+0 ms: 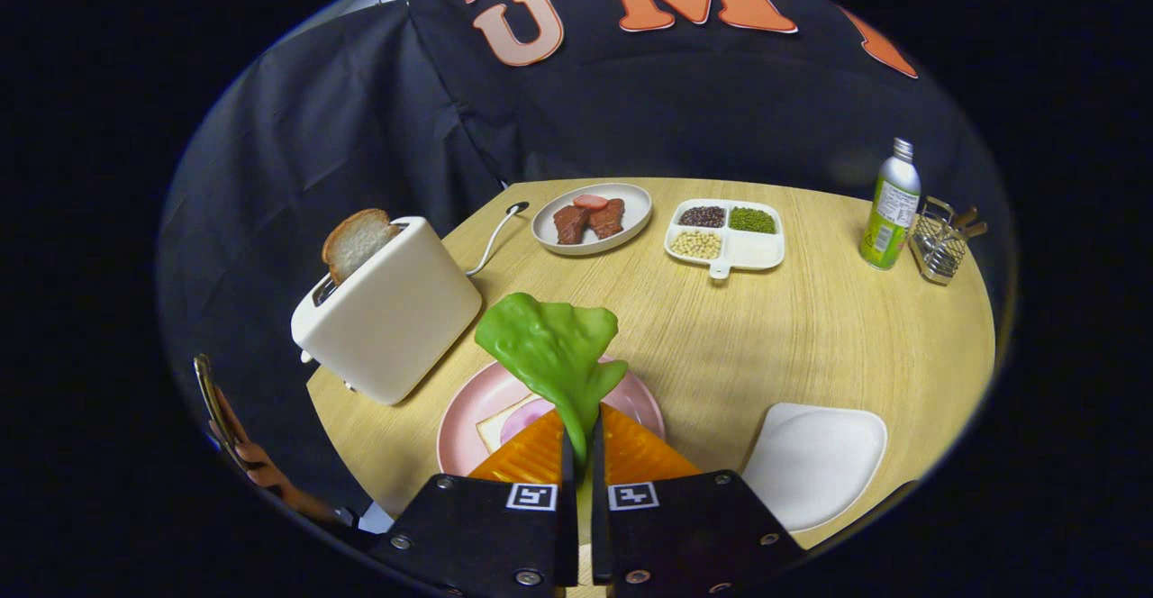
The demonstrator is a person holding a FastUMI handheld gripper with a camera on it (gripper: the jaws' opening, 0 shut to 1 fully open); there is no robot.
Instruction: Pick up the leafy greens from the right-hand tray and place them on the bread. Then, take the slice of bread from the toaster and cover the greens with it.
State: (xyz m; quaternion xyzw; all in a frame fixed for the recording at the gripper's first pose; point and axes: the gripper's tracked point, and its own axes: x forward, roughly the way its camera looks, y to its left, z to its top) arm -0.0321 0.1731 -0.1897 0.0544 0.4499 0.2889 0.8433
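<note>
While clenched in the claw (583, 440), leafy greens (551, 350) are held over the bread (494, 425) | pink plate (468, 409) at tabletop (811, 346) near edge | release judged next.

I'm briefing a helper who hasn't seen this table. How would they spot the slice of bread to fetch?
Find the white toaster beside the pink plate. The bread slice sticks up from its slot, brown-crusted, the only upright bread. The gripper holds the leafy greens.
</note>
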